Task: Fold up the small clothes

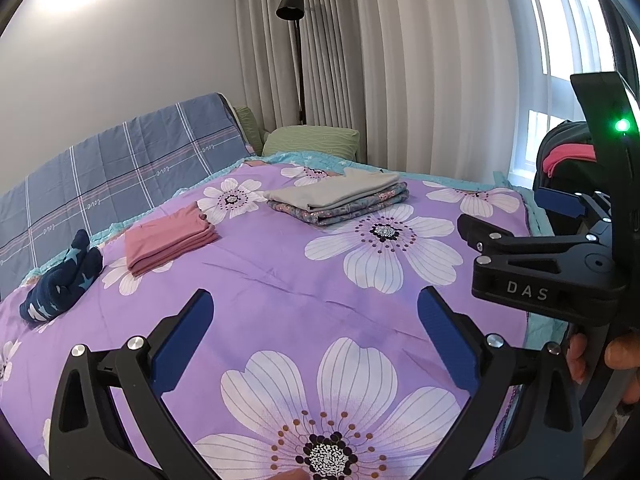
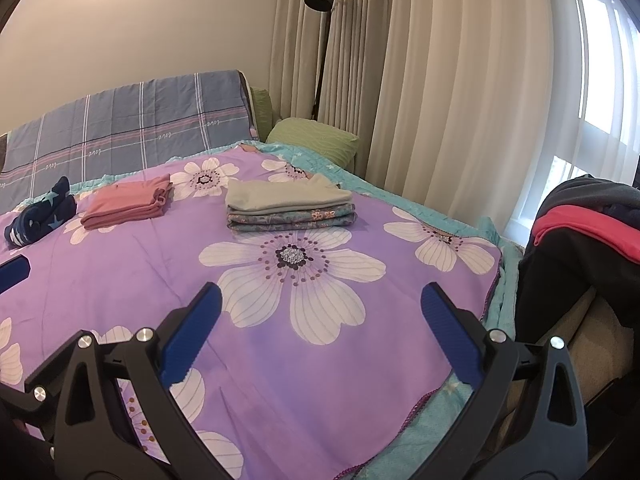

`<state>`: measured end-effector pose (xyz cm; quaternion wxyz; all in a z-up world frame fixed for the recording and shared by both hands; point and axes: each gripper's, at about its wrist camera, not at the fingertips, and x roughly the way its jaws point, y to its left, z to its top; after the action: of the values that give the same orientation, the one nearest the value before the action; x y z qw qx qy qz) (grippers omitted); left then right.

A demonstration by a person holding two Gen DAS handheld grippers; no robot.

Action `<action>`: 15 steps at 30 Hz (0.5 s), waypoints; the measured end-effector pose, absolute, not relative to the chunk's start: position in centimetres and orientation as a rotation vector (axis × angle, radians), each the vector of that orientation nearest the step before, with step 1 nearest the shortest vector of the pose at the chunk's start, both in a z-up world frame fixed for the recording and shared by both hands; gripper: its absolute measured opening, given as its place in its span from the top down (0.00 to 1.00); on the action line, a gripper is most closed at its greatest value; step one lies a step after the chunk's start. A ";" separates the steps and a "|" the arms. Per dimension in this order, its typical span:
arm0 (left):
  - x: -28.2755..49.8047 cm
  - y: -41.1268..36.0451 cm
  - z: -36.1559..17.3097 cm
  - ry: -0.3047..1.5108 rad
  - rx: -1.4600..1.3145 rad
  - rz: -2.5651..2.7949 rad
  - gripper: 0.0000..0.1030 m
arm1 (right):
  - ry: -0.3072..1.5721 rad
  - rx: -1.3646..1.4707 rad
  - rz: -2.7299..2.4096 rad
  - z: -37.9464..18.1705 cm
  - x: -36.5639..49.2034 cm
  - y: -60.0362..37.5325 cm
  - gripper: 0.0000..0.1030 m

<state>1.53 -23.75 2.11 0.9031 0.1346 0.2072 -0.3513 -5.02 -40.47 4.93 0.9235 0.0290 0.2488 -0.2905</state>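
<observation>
Three lots of folded clothes lie on the purple flowered bedspread (image 1: 280,280): a grey-on-floral stack (image 1: 336,198) (image 2: 290,206), a pink folded piece (image 1: 168,242) (image 2: 128,204) and a navy star-print roll (image 1: 60,280) (image 2: 40,216). My left gripper (image 1: 316,336) is open and empty above the near part of the bed. My right gripper (image 2: 320,328) is open and empty; it also shows at the right edge of the left wrist view (image 1: 516,224). A dark and pink heap of clothes (image 2: 584,240) sits off the bed's right side.
A blue checked quilt (image 1: 120,176) drapes over the headboard, with green pillows (image 1: 312,140) beside it. A black floor lamp (image 1: 296,52) stands before pale curtains (image 2: 440,100). The bed's right edge (image 2: 496,292) is near the heap.
</observation>
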 end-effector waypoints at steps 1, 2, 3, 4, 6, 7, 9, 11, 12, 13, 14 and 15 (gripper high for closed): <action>1.5 -23.7 2.1 0.429 0.278 -0.726 0.01 | 0.511 0.058 -0.595 4.9 -5.0 -40.4 0.02; 1.5 -23.7 2.1 0.429 0.278 -0.727 0.01 | 0.511 0.057 -0.595 4.9 -5.0 -40.4 0.02; 1.5 -23.7 2.1 0.428 0.278 -0.728 0.01 | 0.511 0.058 -0.595 4.8 -5.0 -40.4 0.02; 1.5 -23.7 2.1 0.429 0.279 -0.727 0.01 | 0.511 0.058 -0.594 4.8 -5.0 -40.4 0.02; 1.5 -23.7 2.1 0.429 0.279 -0.727 0.01 | 0.511 0.058 -0.596 4.8 -5.0 -40.3 0.02; 1.5 -23.7 2.1 0.428 0.279 -0.726 0.01 | 0.512 0.058 -0.597 4.8 -5.0 -40.4 0.02; 1.5 -23.7 2.1 0.429 0.278 -0.726 0.01 | 0.513 0.059 -0.596 4.8 -5.0 -40.4 0.02; 1.5 -23.7 2.1 0.430 0.279 -0.726 0.01 | 0.514 0.059 -0.595 4.7 -5.0 -40.4 0.02; 1.5 -23.7 2.0 0.431 0.278 -0.725 0.01 | 0.514 0.059 -0.595 4.7 -5.0 -40.4 0.02; 1.5 -23.7 1.9 0.432 0.279 -0.725 0.01 | 0.514 0.058 -0.595 4.7 -5.0 -40.4 0.02; 1.6 -23.8 1.9 0.434 0.279 -0.725 0.01 | 0.514 0.059 -0.594 4.7 -5.0 -40.4 0.02; 1.5 -23.7 1.8 0.436 0.280 -0.725 0.01 | 0.514 0.059 -0.594 4.7 -5.0 -40.4 0.02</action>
<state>1.54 -23.72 1.80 0.9024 0.1352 0.2109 -0.3507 -4.97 -40.38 4.72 0.9234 0.0285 0.2503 -0.2895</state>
